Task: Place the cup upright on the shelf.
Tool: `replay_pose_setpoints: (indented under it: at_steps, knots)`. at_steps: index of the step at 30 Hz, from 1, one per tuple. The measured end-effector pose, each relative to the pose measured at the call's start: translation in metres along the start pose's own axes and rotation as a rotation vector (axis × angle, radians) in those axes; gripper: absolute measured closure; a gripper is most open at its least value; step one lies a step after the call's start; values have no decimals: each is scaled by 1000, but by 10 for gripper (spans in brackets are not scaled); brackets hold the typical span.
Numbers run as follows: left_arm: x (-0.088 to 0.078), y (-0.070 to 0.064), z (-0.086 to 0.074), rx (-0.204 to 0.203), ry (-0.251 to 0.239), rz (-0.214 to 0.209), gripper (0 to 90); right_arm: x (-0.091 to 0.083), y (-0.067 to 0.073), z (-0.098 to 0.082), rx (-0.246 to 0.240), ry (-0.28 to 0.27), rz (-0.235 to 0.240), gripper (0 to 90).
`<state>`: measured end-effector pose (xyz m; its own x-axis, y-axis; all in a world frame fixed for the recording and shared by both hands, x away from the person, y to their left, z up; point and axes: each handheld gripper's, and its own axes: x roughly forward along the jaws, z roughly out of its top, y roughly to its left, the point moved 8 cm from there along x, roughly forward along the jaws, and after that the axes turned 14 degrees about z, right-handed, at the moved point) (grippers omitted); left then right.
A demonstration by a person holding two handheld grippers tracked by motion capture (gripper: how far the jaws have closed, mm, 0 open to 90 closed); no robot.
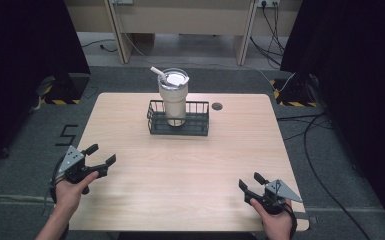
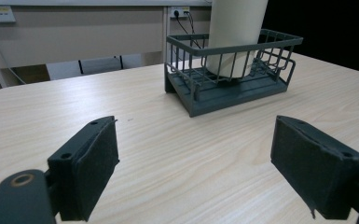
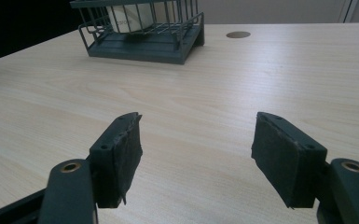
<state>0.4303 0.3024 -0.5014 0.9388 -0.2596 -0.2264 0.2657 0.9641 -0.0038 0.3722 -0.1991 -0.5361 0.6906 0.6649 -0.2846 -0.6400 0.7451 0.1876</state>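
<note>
A cream tumbler (image 1: 174, 97) with a lid and a straw stands upright in a dark wire basket (image 1: 154, 121) at the back middle of the wooden table. My left gripper (image 1: 101, 155) rests near the table's left edge, open and holding nothing. My right gripper (image 1: 252, 182) sits near the front right corner, open too. In the left gripper view the basket (image 2: 224, 88) and the tumbler (image 2: 235, 32) lie ahead and to the right, well beyond the gripper (image 2: 193, 161). The right gripper view shows the basket (image 3: 144, 44) far ahead on the left of the gripper (image 3: 196, 154).
A small round cable hole (image 1: 217, 106) is set in the table just right of the basket. Bare tabletop (image 1: 180, 170) stretches between the grippers and the basket. Cables (image 1: 310, 145) trail over the floor to the right. Wooden furniture legs stand behind the table.
</note>
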Motion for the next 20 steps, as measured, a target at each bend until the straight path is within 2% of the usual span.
replay_pose_setpoints:
  at_steps: [11,15,20]
  knots:
    - [-10,13,-19,-26,24,24,143,1,0,0,-3,3,-2,330]
    - [-11,13,-24,-35,28,23,143,1,0,-1,-2,4,-3,330]
    - [-9,9,-21,-34,20,7,143,1,0,0,-1,6,-3,321]
